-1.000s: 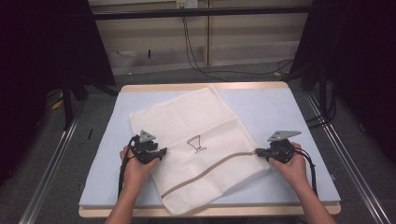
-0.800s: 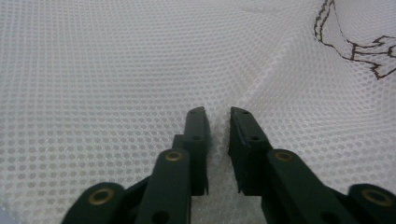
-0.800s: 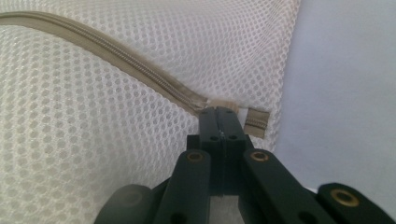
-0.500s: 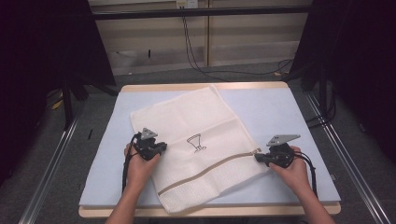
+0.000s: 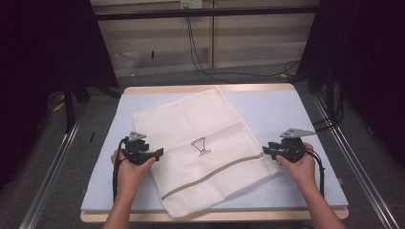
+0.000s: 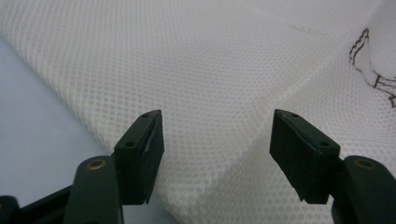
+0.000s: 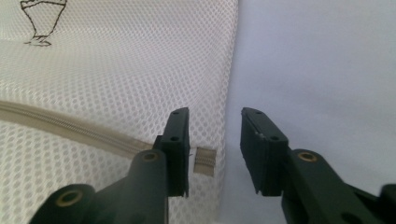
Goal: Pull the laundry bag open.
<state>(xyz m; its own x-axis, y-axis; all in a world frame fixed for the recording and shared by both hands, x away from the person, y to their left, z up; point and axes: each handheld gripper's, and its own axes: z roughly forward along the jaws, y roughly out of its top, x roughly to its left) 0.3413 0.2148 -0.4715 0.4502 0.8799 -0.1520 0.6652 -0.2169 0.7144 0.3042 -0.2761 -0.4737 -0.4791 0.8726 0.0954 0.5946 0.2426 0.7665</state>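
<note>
Pale table — mesh bag, goblet print, no lettering — left gripper, right gripper just opened, empty.

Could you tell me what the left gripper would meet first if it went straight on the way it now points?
Most likely the white mesh bag. The left gripper, jaws open after just widening, holds nothing and points over the bag's near edge, so it should meet the mesh; its height above the fabric is hard to judge.

Mesh bag cropped at edges
</note>
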